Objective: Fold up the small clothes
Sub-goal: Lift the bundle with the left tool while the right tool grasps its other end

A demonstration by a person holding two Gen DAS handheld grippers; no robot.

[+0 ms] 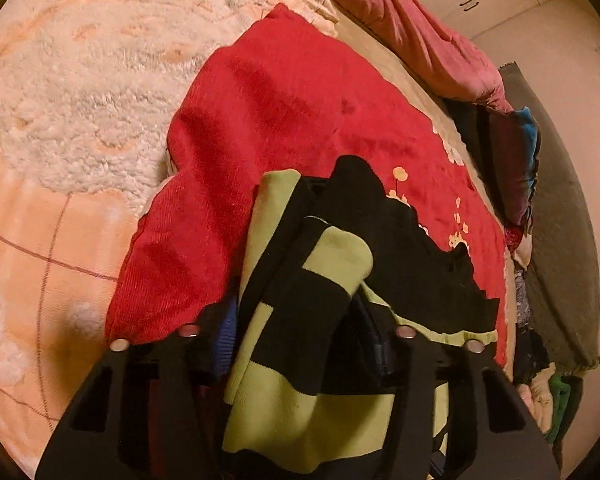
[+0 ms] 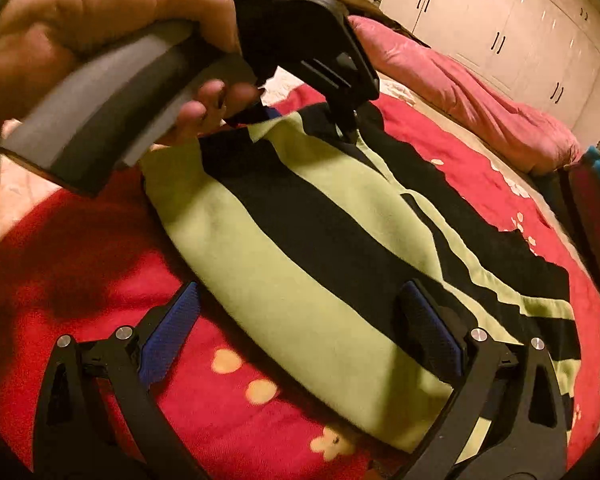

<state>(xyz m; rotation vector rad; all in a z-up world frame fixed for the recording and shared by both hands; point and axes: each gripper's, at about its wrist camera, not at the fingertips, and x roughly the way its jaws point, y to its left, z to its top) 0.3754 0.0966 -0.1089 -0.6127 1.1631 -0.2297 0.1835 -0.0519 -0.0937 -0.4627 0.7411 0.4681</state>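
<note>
A small green-and-black striped garment [image 2: 300, 248] lies partly folded on a red blanket [image 2: 80, 280]. My right gripper [image 2: 300, 320] is open, its blue-padded fingers [image 2: 172, 332] on either side of the garment's near end, just above it. My left gripper [image 2: 340, 120] is at the garment's far end, held by a hand, and is shut on a fold of it. In the left wrist view the garment [image 1: 300, 360] drapes over and between the fingers [image 1: 372, 336], hiding the fingertips.
The red blanket [image 1: 280, 100] lies on a bed with a fluffy cream cover [image 1: 80, 100] to the left. A pink duvet [image 2: 460, 92] is bunched at the back. White wardrobes [image 2: 500, 20] stand behind. A pile of clothes [image 1: 540, 340] lies at the right edge.
</note>
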